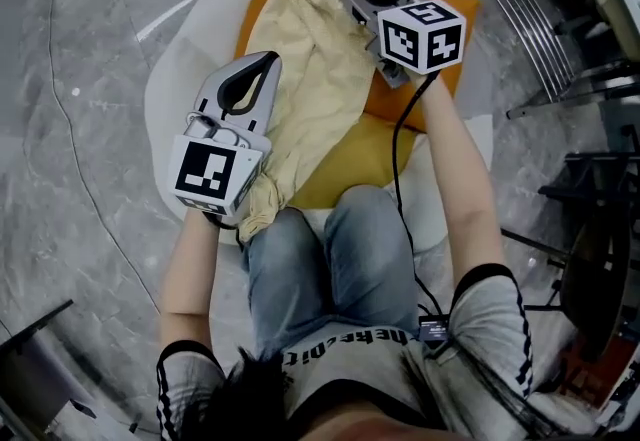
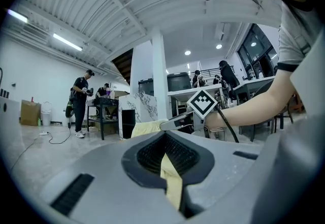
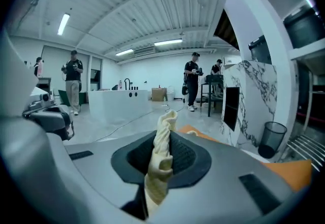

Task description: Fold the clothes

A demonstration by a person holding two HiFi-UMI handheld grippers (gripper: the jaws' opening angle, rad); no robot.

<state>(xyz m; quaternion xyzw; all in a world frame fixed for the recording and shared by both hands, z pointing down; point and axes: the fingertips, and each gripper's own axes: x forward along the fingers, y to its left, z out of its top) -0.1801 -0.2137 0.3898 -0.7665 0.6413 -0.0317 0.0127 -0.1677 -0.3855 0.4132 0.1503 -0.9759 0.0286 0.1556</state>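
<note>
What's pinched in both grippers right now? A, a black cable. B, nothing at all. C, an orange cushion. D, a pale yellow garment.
D: each gripper view shows the pale yellow garment pinched between closed jaws, in the left gripper and in the right gripper.

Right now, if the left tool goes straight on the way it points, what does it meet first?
Likely the right tool, dead ahead in the left gripper view, past the yellow garment both grip; depth is unclear.

orange cushion (image 1: 258, 1): mostly under yellow garment (image 1: 320, 79) | garment's left edge: hidden beneath left gripper (image 1: 270, 61)
</note>
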